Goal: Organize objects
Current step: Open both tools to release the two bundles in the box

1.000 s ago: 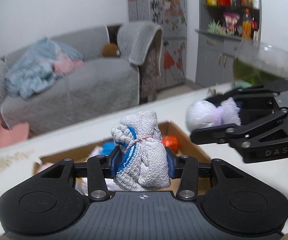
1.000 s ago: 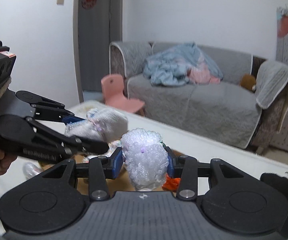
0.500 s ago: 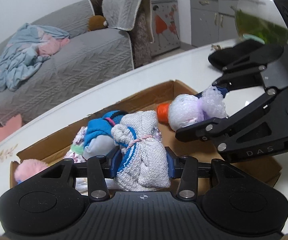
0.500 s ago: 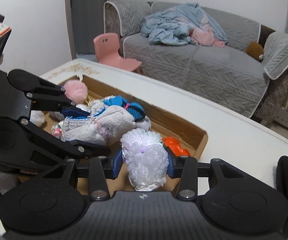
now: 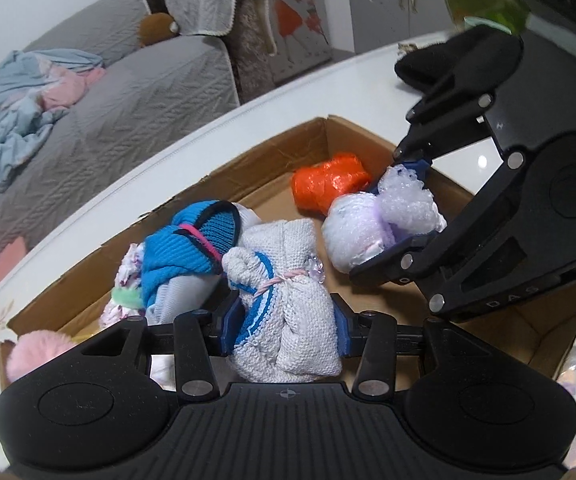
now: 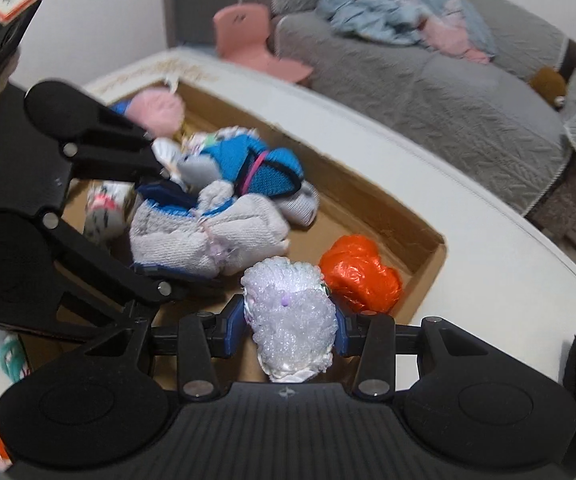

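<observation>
Left wrist view is showing the left gripper (image 5: pixel 284 330) pinching a grey knitted sock bundle (image 5: pixel 292 312), tied with a pink string and striped in blue, its long axis standing roughly upright between the blue pads. Directly beneath and beyond it the cardboard box (image 5: pixel 248 160) is lying open on the white desk (image 5: pixel 208 120), so the bundle is hanging over the box's near-middle part, just beside a blue knitted bundle (image 5: pixel 192 248) at its left. To the right, the right gripper (image 5: pixel 400 216) is reaching in, squeezing a white bubble-wrap bundle (image 5: pixel 380 228) above the box's right portion, close to an orange plastic-wrapped bundle (image 5: pixel 330 186) resting in the far right corner.

I judge the coming move is a release downward: each bundle is sitting above bare cardboard, the left one nearer the crowded left half, the right one nearer the orange bundle.

Right wrist view is adding what the left view is hiding: a pink fluffy ball (image 6: pixel 158 106) at the box's far left end, plus some small items lying on the desk outside the box at the near left. From here the sock bundle is appearing sideways, and the frame is blurring slightly. Whether either bundle is touching the box floor I cannot tell.
</observation>
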